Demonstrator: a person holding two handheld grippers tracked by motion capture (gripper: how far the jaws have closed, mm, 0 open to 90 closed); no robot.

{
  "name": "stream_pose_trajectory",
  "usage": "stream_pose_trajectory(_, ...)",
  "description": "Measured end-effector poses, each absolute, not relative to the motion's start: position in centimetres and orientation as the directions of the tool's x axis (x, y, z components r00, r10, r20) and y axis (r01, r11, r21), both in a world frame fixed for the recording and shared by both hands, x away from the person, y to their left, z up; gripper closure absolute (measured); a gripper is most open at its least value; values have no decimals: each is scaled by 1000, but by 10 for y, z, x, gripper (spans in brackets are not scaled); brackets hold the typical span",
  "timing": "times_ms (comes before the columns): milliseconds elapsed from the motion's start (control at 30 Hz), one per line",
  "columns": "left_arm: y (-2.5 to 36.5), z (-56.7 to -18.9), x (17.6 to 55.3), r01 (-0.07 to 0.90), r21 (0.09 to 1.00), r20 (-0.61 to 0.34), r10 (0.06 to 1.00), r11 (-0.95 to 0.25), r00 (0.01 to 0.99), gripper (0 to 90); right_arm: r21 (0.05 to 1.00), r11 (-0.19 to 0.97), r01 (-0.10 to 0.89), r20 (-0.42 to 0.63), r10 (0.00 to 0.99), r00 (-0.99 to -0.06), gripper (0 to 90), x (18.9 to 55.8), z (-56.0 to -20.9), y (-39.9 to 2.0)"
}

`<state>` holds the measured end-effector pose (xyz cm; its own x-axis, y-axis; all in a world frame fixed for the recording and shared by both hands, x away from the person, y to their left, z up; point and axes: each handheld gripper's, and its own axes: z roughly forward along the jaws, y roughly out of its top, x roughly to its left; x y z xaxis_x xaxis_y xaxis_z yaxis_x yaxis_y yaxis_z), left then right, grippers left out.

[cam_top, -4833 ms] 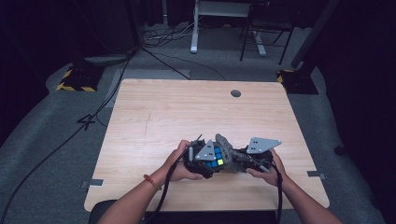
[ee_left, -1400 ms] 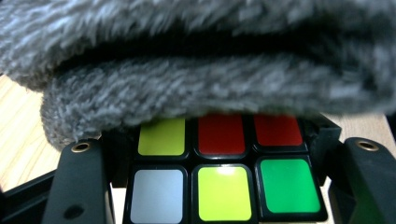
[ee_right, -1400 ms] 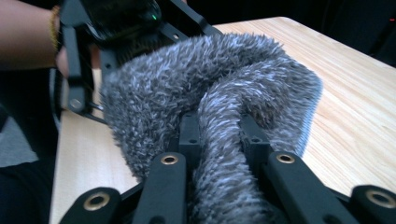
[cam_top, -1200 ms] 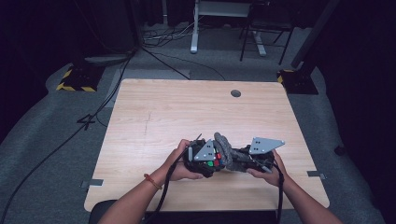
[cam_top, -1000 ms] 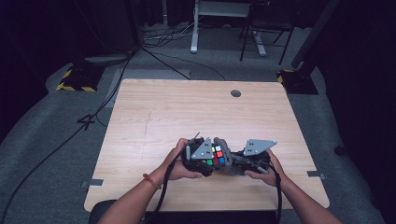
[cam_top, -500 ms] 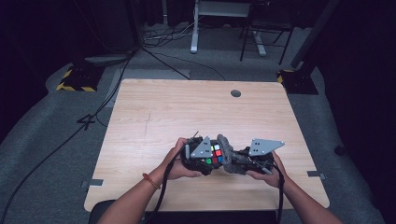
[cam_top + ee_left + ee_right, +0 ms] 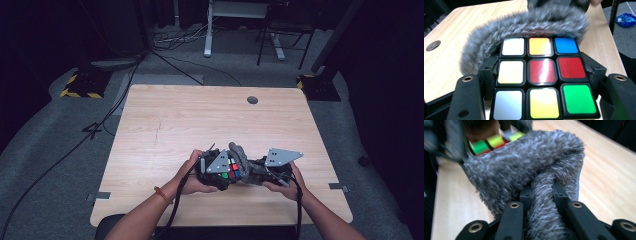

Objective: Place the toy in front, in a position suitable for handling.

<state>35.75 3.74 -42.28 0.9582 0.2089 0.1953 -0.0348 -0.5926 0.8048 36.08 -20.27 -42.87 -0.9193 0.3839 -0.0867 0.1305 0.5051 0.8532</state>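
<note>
A colour puzzle cube (image 7: pixel 541 77) sits clamped between the black jaws of my left gripper (image 7: pixel 541 82), its face of white, orange, blue, yellow, red and green tiles turned to the camera. A fuzzy grey cloth (image 7: pixel 534 177) is pinched in my right gripper (image 7: pixel 541 192) and lies against the cube's far edge (image 7: pixel 524 27). From above, both grippers meet near the table's front edge, with the left gripper (image 7: pixel 215 172) holding the cube (image 7: pixel 231 169) and the right gripper (image 7: pixel 260 172) pressing the cloth (image 7: pixel 241 159) on it.
The light wooden table (image 7: pixel 200 120) has a round cable hole (image 7: pixel 252 100) at the back. Cables (image 7: pixel 300 200) trail from both grippers toward the front edge. A blue packet (image 7: pixel 626 20) lies on the grey floor beside the table.
The cloth has slid over the cube's top: a second ago the coloured face lay bare from above, now the grey cloth stands up along its right side. Both hands stay in place.
</note>
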Motion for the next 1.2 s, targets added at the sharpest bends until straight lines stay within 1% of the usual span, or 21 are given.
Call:
stream_pose_trajectory(100, 39, -421, 358, -32, 811, 189, 209, -585, 959, 332, 837, 528, 146, -76, 376, -923, 760, 364, -436, -200)
stream_pose_trajectory(233, 41, -420, 360, -20, 816, 179, 219, -578, 959, 332, 835, 529, 153, -67, 374, -925, 760, 363, -437, -200)
stream_pose_trajectory(300, 42, -421, 362, -10, 811, 178, 230, -585, 957, 332, 847, 514, 134, -78, 369, -926, 760, 360, -433, -201)
stream_pose_trajectory(367, 42, -424, 363, 11, 814, 151, 230, -581, 961, 331, 862, 493, 117, -82, 365, -927, 760, 356, -428, -202)
stream_pose_trajectory(467, 40, -425, 364, 12, 808, 154, 231, -589, 961, 331, 867, 489, 93, -111, 372, -921, 761, 353, -425, -201)
stream_pose_trajectory(667, 33, -431, 364, 19, 782, 145, 212, -623, 966, 330, 884, 461, 75, -114, 370, -922, 760, 350, -419, -200)
stream_pose_trajectory(733, 29, -434, 362, 10, 765, 160, 205, -644, 966, 330, 886, 458, 65, -121, 365, -923, 760, 349, -417, -199)
stream_pose_trajectory(800, 29, -433, 362, 11, 770, 158, 207, -638, 966, 331, 881, 469, 55, -138, 367, -920, 760, 349, -417, -198)
stream_pose_trajectory(967, 35, -426, 362, 5, 792, 164, 221, -610, 961, 333, 871, 484, 82, -142, 409, -902, 758, 355, -422, -203)
stream_pose_trajectory(1033, 38, -422, 361, 0, 800, 169, 226, -599, 959, 332, 849, 520, 90, -157, 413, -897, 758, 359, -428, -202)
stream_pose_trajectory(1100, 41, -421, 361, -2, 806, 174, 233, -592, 957, 332, 843, 528, 103, -150, 414, -898, 758, 362, -433, -203)
stream_pose_trajectory(1167, 43, -418, 361, -8, 810, 181, 237, -586, 954, 332, 830, 550, 98, -172, 419, -892, 757, 363, -436, -203)
stream_pose_trajectory(1200, 43, -418, 361, -1, 811, 174, 239, -585, 955, 332, 832, 545, 106, -159, 417, -895, 757, 364, -437, -203)
